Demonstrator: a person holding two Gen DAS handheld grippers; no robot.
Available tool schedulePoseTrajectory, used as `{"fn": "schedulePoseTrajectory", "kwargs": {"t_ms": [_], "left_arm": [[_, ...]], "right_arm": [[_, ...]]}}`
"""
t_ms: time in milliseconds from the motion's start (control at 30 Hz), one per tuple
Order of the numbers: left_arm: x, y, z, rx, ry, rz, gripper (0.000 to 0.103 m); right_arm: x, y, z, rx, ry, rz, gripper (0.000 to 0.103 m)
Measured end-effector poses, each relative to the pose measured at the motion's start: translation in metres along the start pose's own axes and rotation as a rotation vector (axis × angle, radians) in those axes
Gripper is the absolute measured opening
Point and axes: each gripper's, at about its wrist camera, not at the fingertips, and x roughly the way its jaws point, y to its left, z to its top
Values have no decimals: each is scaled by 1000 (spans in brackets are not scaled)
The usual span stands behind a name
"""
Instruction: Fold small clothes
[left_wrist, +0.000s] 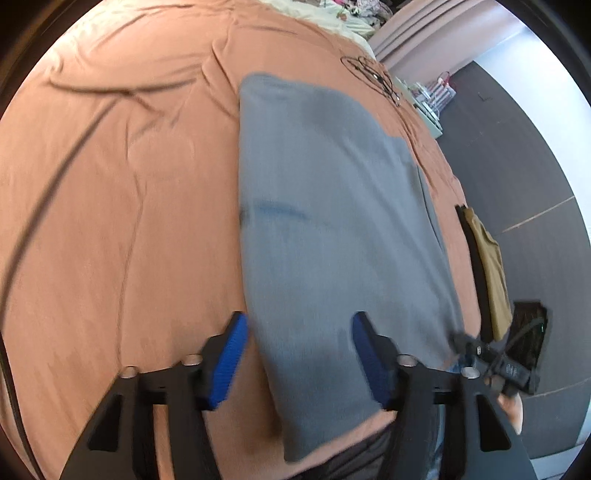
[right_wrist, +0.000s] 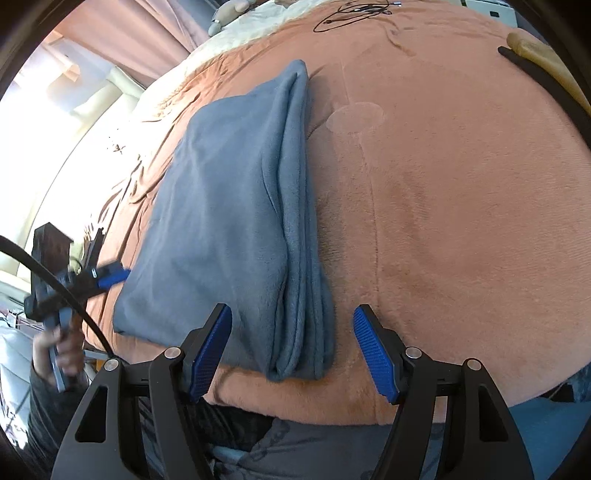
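The grey-blue fleece garment, folded into a long strip (right_wrist: 236, 221), lies flat on the salmon-orange plush bed cover (right_wrist: 461, 221), long axis running straight away from both sets of jaws. The right gripper (right_wrist: 291, 349) hangs over the garment's near end, jaws wide apart and empty, straddling the stacked fold edges on its right side. The left gripper (left_wrist: 299, 360) is likewise spread wide and holds nothing, its left finger off the garment's left edge. Both look equally near, so the near end seems the likely pick-up. The left view is motion-blurred; the layer count is unclear, and the garment's underside is hidden.
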Motion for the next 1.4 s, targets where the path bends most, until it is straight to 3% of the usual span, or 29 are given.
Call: {"fn": "schedulePoseTrajectory", "kwargs": {"t_ms": [100,267,333,400,733,1000,1167,1200,1233,1267,1400], "left_arm": [[7,6,-12,-49,23,-32,42],[12,14,-32,-117,33,-123,39],[14,12,-39,-104,27,-117,23],[12,12,-40,-98,17,-122,16],[-37,13,-32,-40,-27,-113,12],[-55,29,-64,-14,8,-78,12],[-56,29,-81,24,30,-53,15],[-56,28,-79,36,29,-15,18],[-55,27,-77,42,28,6,24],[-55,27,-74,43,23,16,26],[-60,22,-59,65,-27,61,32]], "right_arm": [[5,0,0,5,13,27,52],[8,-4,-4,13,12,12,30],[7,-7,-6,43,14,34,20],[5,-7,-7,64,11,61,13],[-8,12,-26,57,19,178,10],[-3,30,-54,12,87,215,10],[-6,32,-50,-22,92,155,18],[-8,32,-48,-24,85,138,37],[-12,30,-44,-26,65,101,62],[-16,29,-42,-25,41,76,69],[-23,24,-22,-19,-1,63,70]]}}
